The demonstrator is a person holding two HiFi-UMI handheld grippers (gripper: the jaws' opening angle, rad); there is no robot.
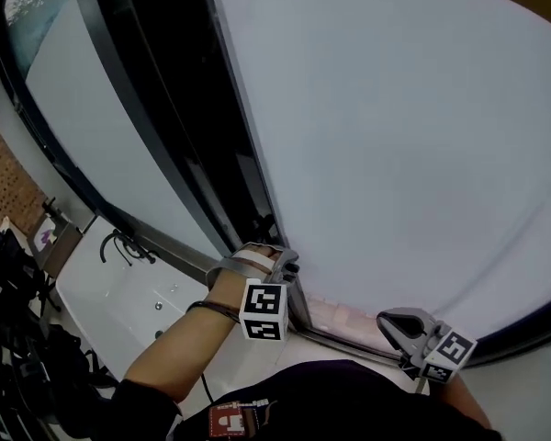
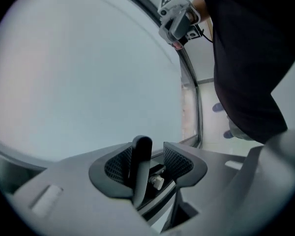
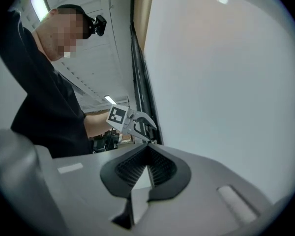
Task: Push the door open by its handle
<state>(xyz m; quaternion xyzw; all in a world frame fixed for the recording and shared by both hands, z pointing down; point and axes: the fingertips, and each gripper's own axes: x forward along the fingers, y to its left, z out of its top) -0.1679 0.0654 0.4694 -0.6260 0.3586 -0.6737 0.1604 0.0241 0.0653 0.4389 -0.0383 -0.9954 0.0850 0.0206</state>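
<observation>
A frosted glass door (image 1: 395,136) in a black frame (image 1: 165,108) fills the head view. Its black handle bar (image 2: 140,156) stands upright between the jaws of my left gripper (image 2: 147,163). The left pad rests against the bar, while a small gap shows on the right pad's side, so that gripper is open around the handle. From the head view, the left gripper (image 1: 274,263) sits at the door's edge. My right gripper (image 1: 395,324) hangs low at the right, away from the handle; in its own view the right gripper (image 3: 147,154) is shut and empty.
A white counter (image 1: 110,292) with a black tap (image 1: 119,244) lies lower left of the door. Dark clutter (image 1: 18,338) is piled at the far left. The person's dark shirt (image 1: 331,402) fills the bottom edge.
</observation>
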